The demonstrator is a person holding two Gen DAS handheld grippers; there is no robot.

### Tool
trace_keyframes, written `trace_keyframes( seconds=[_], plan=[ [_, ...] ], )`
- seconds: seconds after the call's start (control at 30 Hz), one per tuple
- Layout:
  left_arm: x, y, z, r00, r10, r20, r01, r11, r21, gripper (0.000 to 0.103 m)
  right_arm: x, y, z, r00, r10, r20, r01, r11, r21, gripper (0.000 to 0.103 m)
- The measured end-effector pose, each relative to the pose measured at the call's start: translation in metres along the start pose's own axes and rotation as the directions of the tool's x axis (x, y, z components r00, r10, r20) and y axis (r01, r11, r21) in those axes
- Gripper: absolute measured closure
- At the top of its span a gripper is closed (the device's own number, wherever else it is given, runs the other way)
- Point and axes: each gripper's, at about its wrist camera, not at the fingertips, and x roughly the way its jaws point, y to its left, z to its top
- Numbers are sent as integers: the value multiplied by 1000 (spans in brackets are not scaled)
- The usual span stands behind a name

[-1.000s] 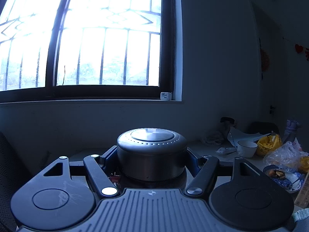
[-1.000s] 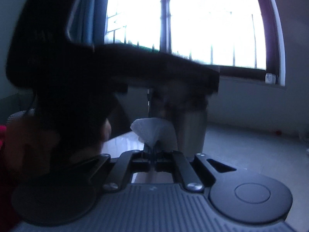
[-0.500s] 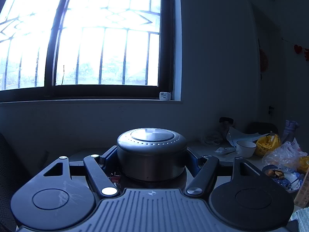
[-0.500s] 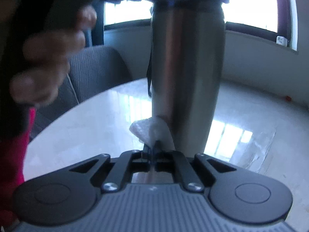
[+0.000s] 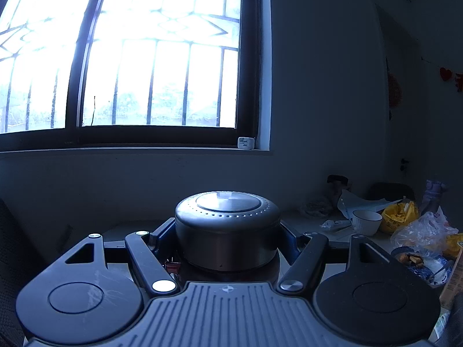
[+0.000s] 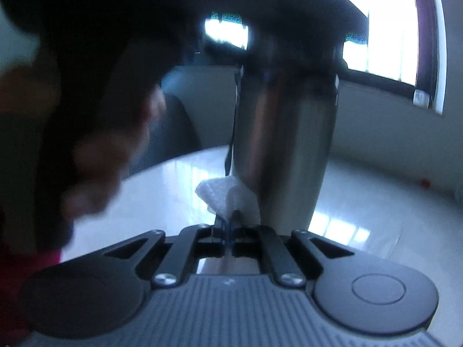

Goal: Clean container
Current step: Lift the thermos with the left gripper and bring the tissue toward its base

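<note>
Indoors, a dim room with a barred window lit bright. The glossy pale counter mirrors that light. The left gripper has its jaws clamped around the lidded top of the steel container, which stands upright on the counter. The right gripper has its jaws pressed together on a white tissue, which touches the container's lower side. Farther along the counter by the wall lie a white cup, plastic bags and a yellow bag.
</note>
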Motion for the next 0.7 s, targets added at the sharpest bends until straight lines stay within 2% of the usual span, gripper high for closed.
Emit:
trace_keyframes(
  seconds=[0.13,0.37,0.57,0.7],
  plan=[
    [-1,1,1,1000,-7,-3,7,1000,1,32,-16,-2,14,998,-11,58,13,999,-31,100],
    [-2,4,0,1000,-19,-4,19,1000,6,32,-31,-6,20,995,-25,101,32,997,-70,100],
    [-3,3,-1,1000,-26,-1,26,999,18,32,-44,-16,20,990,-23,138,30,998,-51,101],
    [-3,3,-2,1000,-25,1,25,1000,18,32,-45,-23,13,991,-14,130,18,999,-33,100]
  ],
)
